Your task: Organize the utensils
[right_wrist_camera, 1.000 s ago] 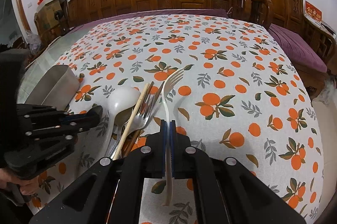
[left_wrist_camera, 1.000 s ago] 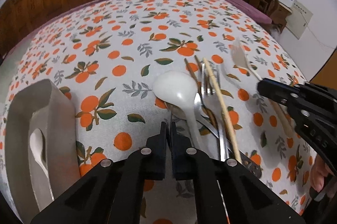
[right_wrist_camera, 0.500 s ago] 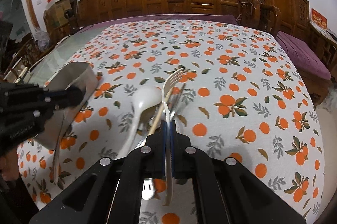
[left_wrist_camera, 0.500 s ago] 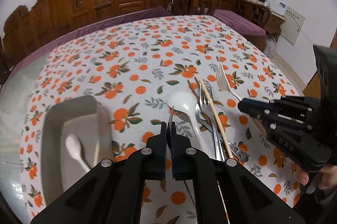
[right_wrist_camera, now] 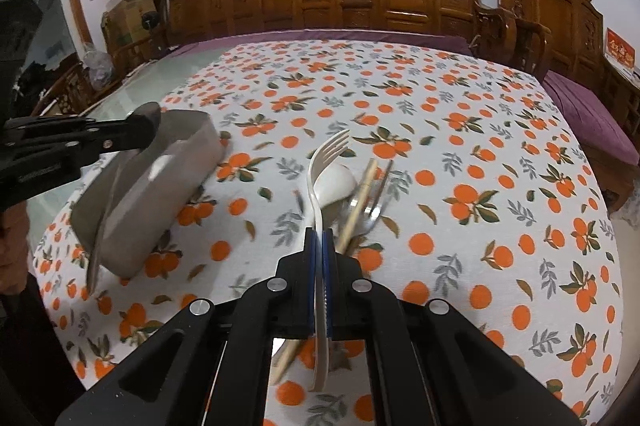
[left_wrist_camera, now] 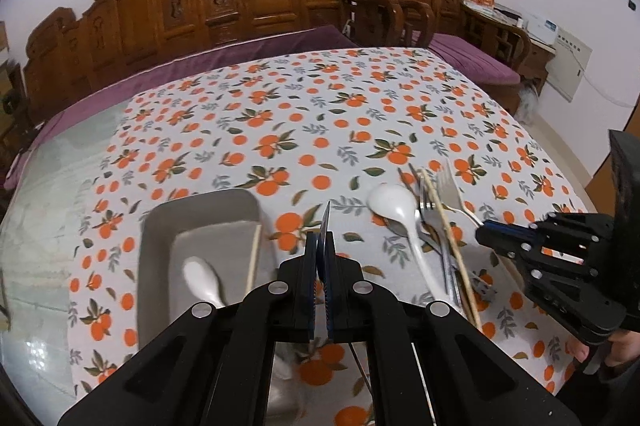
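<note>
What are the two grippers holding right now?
Left gripper: closed on a thin metal utensil.
Right gripper: closed on the white fork.

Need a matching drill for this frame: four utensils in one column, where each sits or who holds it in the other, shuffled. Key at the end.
Things:
1. white fork
2. small white spoon
3. large white spoon
4. thin metal utensil

Places:
a. lying inside the grey tray
b. clamped in the left gripper
c. clamped in the right gripper
d. on the tablecloth, in the loose pile of utensils

Pairs: 1-c, 2-a, 3-d, 4-b
</note>
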`<action>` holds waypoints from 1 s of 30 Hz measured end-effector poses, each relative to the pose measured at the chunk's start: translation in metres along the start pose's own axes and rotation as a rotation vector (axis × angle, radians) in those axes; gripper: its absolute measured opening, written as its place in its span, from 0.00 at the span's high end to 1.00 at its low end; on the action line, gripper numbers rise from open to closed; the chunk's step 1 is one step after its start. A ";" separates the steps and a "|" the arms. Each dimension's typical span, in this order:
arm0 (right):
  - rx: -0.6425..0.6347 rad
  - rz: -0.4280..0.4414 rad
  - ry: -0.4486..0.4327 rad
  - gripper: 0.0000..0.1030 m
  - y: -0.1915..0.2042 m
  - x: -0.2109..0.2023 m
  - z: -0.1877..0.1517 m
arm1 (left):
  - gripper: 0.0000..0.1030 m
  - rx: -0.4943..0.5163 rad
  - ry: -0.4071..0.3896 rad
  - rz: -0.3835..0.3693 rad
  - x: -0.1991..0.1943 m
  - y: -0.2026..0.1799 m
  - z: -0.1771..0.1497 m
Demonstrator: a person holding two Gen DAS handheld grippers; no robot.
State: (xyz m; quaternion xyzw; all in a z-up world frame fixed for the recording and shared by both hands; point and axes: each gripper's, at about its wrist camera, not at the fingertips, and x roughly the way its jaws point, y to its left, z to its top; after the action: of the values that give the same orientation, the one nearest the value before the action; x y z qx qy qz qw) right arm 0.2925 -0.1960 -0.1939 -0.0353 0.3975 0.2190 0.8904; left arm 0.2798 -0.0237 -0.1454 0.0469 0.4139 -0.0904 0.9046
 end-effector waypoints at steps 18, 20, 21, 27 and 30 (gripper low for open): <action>-0.071 0.081 0.003 0.96 0.051 -0.004 -0.003 | 0.98 -0.065 0.011 0.074 0.001 0.073 -0.007; -0.069 0.089 0.002 0.96 0.054 -0.004 -0.003 | 0.98 -0.059 0.018 0.092 0.006 0.077 -0.010; -0.068 0.092 0.001 0.96 0.055 -0.004 -0.003 | 0.98 -0.053 0.021 0.106 0.010 0.080 -0.013; -0.061 0.090 -0.003 0.96 0.065 0.006 0.007 | 0.98 -0.054 0.058 0.145 0.034 0.093 -0.026; -0.075 0.088 -0.011 0.96 0.073 0.012 0.015 | 0.98 -0.055 0.080 0.140 0.044 0.097 -0.030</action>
State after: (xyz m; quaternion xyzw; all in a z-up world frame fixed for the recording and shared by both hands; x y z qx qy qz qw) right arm 0.2793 -0.1219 -0.1842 -0.0498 0.3853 0.2726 0.8802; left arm 0.3056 0.0701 -0.1974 0.0543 0.4480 -0.0135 0.8923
